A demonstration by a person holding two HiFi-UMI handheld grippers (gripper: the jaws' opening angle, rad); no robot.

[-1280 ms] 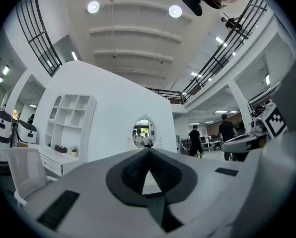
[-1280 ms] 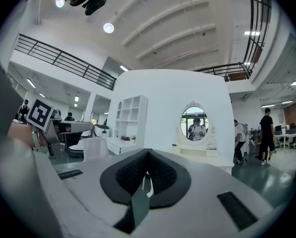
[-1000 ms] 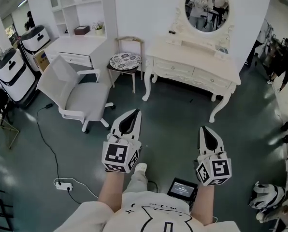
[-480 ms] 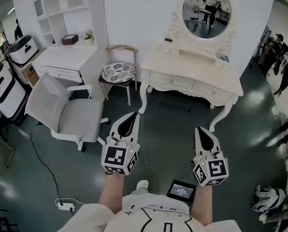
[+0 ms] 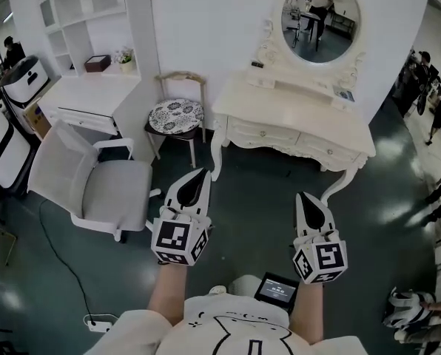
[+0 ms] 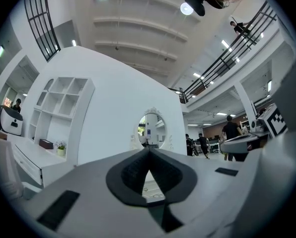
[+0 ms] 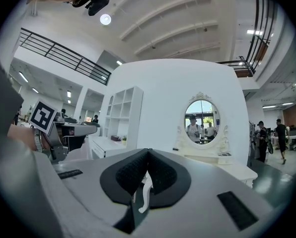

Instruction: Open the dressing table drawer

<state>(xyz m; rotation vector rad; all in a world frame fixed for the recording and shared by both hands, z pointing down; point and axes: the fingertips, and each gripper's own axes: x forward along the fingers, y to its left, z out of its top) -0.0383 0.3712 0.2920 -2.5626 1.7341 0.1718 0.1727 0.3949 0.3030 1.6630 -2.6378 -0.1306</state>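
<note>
Dressing table drawers are seen shut under the tabletop, against the far wall below the round mirror. The left gripper is held out level towards them, jaws closed together on nothing. The right gripper is held alongside, likewise closed and empty, well apart from the table.

White office chair beside patterned stool

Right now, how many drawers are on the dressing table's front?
2, side by side on the dressing table front: the left drawer nearer the patterned chair, the right drawer next to it. Smaller ones by the mirror may be hidden.
</note>
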